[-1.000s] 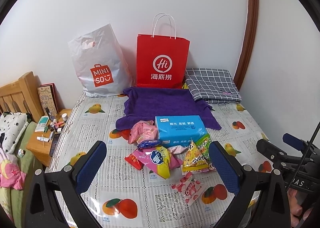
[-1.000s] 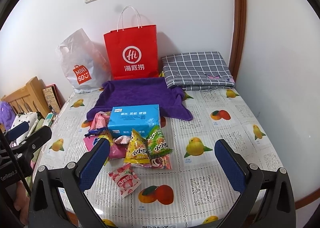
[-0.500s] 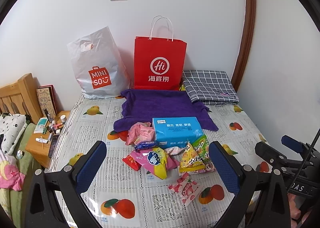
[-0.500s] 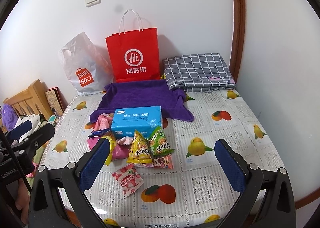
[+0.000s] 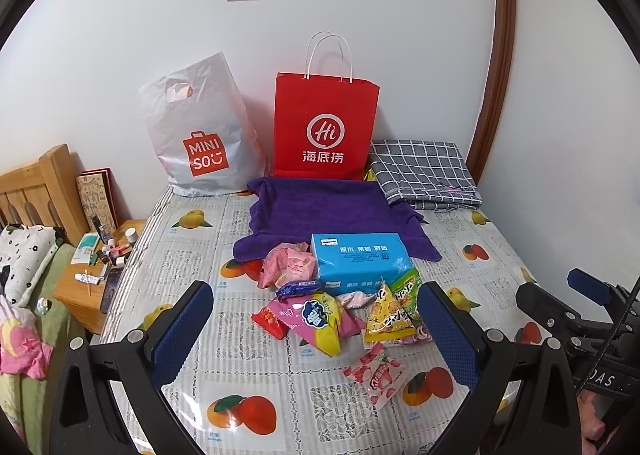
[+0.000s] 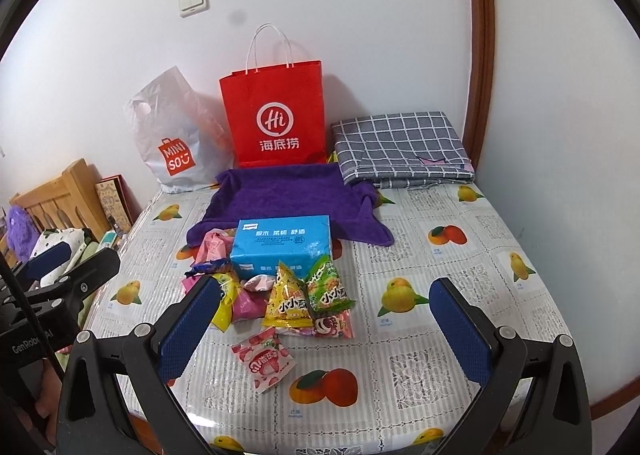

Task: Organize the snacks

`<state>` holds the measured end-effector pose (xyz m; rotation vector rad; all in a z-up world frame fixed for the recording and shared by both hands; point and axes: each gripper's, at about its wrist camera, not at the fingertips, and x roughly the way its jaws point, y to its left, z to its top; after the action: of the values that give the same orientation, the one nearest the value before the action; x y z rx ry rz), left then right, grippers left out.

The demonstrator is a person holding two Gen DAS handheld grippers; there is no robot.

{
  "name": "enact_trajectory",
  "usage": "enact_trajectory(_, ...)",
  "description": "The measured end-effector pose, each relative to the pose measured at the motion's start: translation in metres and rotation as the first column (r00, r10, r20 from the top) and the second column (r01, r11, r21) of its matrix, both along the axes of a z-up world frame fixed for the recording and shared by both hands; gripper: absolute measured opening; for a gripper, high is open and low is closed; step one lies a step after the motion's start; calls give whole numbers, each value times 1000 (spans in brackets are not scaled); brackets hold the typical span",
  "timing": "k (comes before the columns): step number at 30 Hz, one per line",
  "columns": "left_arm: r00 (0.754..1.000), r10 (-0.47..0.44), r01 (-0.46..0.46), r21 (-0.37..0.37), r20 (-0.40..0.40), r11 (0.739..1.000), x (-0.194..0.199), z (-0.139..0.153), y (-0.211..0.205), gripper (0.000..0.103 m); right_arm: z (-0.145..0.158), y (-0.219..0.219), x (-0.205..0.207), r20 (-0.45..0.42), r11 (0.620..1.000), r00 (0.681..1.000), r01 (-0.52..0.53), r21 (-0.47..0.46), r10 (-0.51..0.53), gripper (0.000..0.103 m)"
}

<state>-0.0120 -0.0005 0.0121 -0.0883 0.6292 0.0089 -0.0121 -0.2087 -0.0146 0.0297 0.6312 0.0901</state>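
Red paper bag (image 5: 326,127), white plastic bag (image 5: 200,135) upright; contents hidden.

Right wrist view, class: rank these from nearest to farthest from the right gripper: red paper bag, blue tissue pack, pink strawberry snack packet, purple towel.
1. Pink strawberry snack packet, just ahead of the right gripper, toward its left finger.
2. Blue tissue pack, mid-table.
3. Purple towel, behind the pack.
4. Red paper bag, against the wall.

Home bedroom. Wooden headboard (image 5: 36,191) and bedding at left; small nightstand (image 5: 100,267) cluttered with toiletries beside the table's left edge. Table wears a fruit-print cover (image 5: 192,251). Shopping bags — white plastic bag (image 5: 200,131), red paper bag (image 5: 326,127) — lean against the wall at the far edge; folded checked cloth (image 5: 424,171) in the far right corner.
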Motion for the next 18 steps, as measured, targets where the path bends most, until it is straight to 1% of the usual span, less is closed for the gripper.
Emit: enact_trajectory(18, 1000, -14, 13, 14, 12, 1000, -3, 4, -7, 102, 3, -2, -5, 12, 1000, 1000, -1, 11, 0, 103)
